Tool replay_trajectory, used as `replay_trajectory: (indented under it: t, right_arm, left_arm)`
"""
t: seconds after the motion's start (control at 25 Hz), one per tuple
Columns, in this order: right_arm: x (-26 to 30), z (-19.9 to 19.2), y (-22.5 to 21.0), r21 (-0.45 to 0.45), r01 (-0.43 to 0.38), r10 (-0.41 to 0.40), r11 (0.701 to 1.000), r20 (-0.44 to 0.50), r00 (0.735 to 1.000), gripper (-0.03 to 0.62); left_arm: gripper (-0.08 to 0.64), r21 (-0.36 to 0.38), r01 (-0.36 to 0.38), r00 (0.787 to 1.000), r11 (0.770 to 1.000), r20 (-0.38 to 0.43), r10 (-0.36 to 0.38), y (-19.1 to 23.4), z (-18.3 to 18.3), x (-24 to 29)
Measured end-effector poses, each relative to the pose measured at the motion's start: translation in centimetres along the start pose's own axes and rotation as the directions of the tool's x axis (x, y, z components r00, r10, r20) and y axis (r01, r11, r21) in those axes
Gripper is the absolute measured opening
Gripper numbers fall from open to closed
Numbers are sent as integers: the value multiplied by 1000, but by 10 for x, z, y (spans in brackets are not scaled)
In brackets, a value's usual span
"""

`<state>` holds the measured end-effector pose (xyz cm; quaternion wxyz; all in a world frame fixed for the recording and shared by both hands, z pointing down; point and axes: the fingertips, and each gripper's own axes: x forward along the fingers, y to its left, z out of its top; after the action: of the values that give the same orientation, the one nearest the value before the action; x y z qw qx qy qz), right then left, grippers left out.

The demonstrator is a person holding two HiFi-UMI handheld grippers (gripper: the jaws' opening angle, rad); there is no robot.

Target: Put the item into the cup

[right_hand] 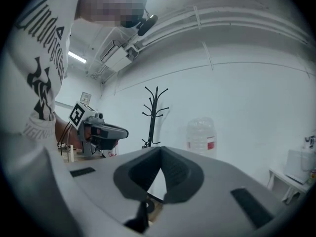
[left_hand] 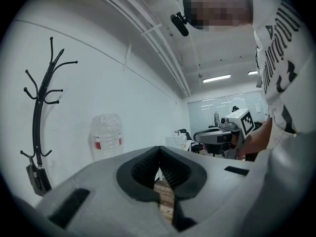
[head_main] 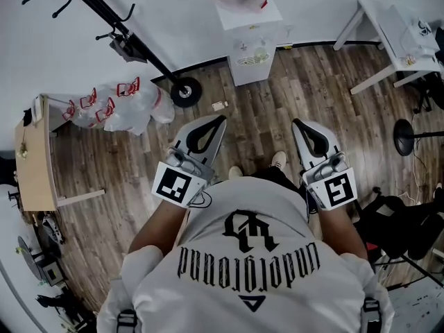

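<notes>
Left tool, right tool: closed, empty.

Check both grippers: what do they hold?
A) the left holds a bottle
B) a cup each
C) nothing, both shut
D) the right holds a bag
C: the left gripper and the right gripper each show jaw tips meeting with nothing between them.
</notes>
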<state>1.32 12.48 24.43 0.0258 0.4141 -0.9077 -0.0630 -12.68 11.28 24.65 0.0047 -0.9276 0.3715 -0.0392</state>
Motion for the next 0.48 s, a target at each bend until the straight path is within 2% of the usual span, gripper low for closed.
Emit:
replay_trajectory:
  t: [0.28, 0.48]
  right_arm:
    - [-5, 7, 49, -12, 27, -27, 1000, -21, 999, 5]
    - [-7, 10, 65, -12, 38, -38, 999, -22, 999, 6]
  left_arm:
    - [8, -7, 25, 999, 1000, 41, -24, 5, 1, -44]
    - [8, -5, 39, 998, 999, 59, -39, 5, 4, -57]
